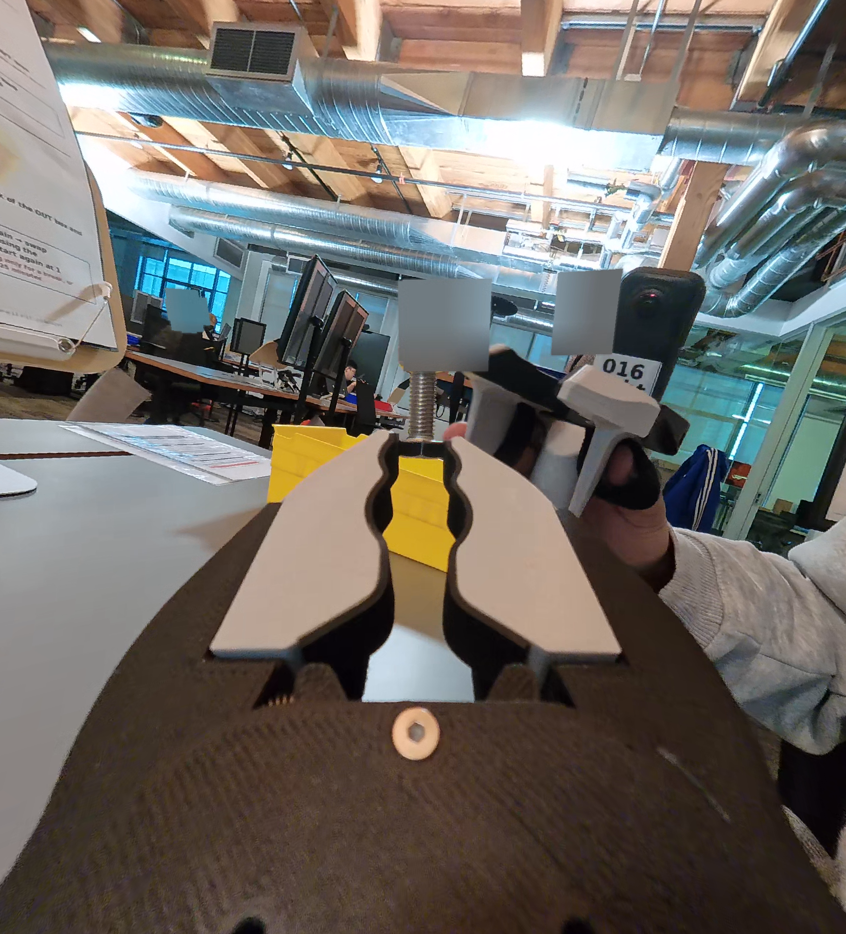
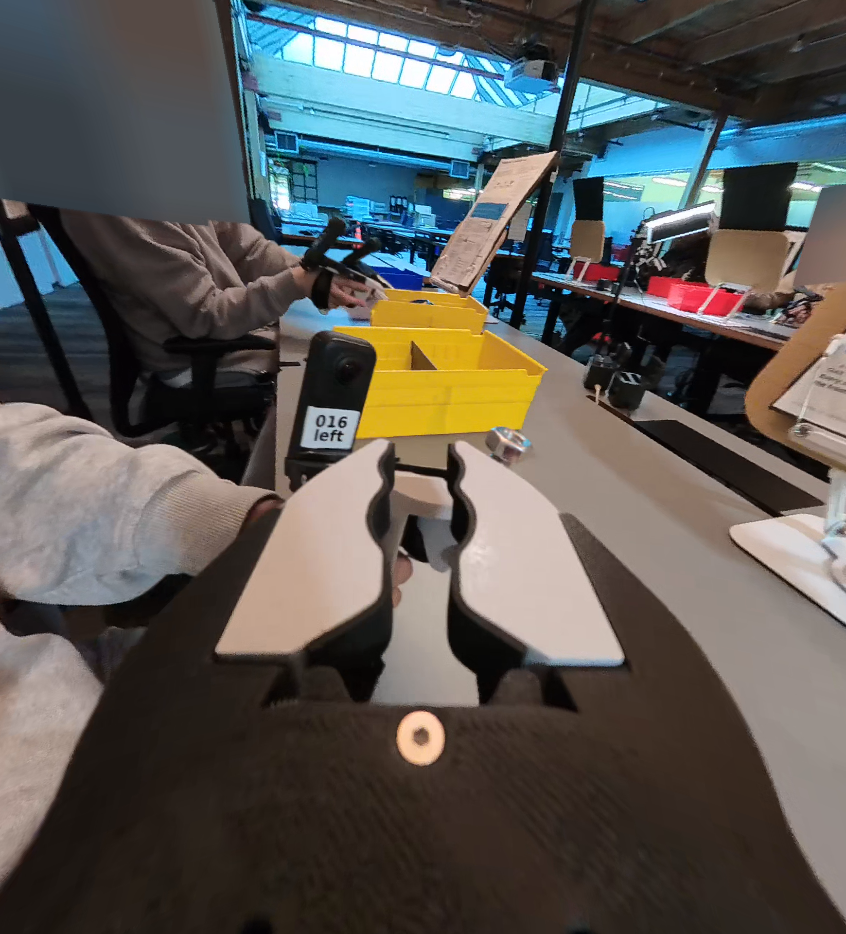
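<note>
The left gripper (image 1: 421, 447) pinched a bolt (image 1: 422, 409) by its head between nearly closed fingertips, the threaded shank standing upright above them. The right gripper (image 2: 421, 457) was narrowed too; whether it gripped anything could not be told. Just beyond its right tip was a nut (image 2: 508, 445), before a yellow bin (image 2: 451, 399) on the table (image 2: 663, 556).

The left gripper (image 1: 421, 447) is tilting upward, its fingers nearly together. The right gripper (image 2: 421, 457) is facing it, fingers narrowly parted, with a grey-sleeved hand (image 1: 633, 520) gripping it.
</note>
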Available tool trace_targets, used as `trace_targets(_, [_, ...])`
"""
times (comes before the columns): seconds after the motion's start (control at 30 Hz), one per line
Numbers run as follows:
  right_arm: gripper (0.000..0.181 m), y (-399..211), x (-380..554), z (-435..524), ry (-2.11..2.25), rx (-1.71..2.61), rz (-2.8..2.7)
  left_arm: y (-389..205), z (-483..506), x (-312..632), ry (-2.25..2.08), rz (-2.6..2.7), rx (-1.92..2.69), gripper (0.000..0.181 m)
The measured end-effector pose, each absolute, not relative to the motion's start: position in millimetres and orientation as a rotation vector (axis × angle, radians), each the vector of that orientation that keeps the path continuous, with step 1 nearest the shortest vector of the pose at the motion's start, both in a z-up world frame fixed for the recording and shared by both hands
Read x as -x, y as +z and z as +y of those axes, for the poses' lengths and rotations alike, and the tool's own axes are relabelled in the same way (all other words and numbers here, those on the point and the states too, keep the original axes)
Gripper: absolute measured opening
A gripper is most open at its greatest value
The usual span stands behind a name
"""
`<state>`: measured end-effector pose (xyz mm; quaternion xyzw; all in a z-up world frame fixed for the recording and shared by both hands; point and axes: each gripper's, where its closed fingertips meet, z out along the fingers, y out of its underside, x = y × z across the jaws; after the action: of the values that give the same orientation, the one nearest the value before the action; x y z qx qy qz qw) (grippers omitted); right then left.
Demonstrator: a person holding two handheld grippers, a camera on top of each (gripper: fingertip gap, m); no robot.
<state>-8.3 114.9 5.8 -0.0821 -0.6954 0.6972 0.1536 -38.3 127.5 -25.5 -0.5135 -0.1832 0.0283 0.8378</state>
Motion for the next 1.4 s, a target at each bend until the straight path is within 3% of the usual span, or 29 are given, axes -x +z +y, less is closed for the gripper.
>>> trace_targets(0.07, [0.030,6.3,15.4,117.0,1.978,0.282,-1.953,-25.3,128.5,37.1,0.056,-0.381,1.087,0.018])
trace_targets(0.2, [0.068,5.9,28.0,118.1,1.975,0.379,-1.883,-26.2,130.9,35.1,0.055,-0.371,1.099,0.018])
trace_targets(0.33, [0.062,1.8,17.3,109.5,1.973,0.318,-1.945,-25.2,127.4,38.3,0.055,-0.389,1.083,0.018])
trace_targets(0.37, [0.054,2.6,14.7,109.7,1.962,0.285,-1.940,-25.3,126.3,39.4,0.055,-0.393,1.080,0.018])
trace_targets(0.43, [0.021,3.3,7.7,109.2,1.960,0.223,-1.956,-25.0,125.2,40.6,0.059,-0.396,1.077,0.018])
trace_targets(0.47, [0.018,3.5,7.9,109.6,1.956,0.226,-1.956,-25.0,125.4,40.3,0.060,-0.394,1.079,0.018])
trace_targets(0.53, [0.023,4.3,12.1,111.3,1.950,0.258,-1.937,-25.5,126.8,39.2,0.061,-0.389,1.085,0.018])
trace_targets(0.67, [0.065,7.5,24.9,115.6,1.960,0.351,-1.849,-27.0,130.5,36.9,0.064,-0.375,1.106,0.018])
trace_targets(0.73, [0.072,2.9,24.5,112.2,1.969,0.357,-1.885,-27.8,130.8,37.5,0.064,-0.378,1.109,0.018])
trace_targets(0.83, [0.064,1.7,16.4,108.4,1.996,0.318,-1.921,-27.3,127.6,40.8,0.065,-0.396,1.097,0.018])
trace_targets(0.93, [0.022,4.4,6.8,110.3,2.017,0.246,-1.929,-27.1,125.8,42.3,0.073,-0.400,1.096,0.018])
trace_targets(1.03, [0.029,5.4,14.3,115.7,2.025,0.307,-1.877,-28.1,127.5,41.5,0.070,-0.397,1.102,0.018])
trace_targets(1.2, [0.076,-2.4,30.2,119.3,2.037,0.440,-1.814,-29.9,131.5,38.7,0.070,-0.383,1.124,0.018])
trace_targets(1.3, [0.074,-4.7,22.1,112.6,2.054,0.382,-1.864,-30.1,130.3,40.7,0.066,-0.396,1.116,0.018])
trace_targets(1.4, [0.038,-3.5,8.4,109.7,2.055,0.273,-1.910,-29.7,128.3,42.7,0.062,-0.407,1.107,0.018])
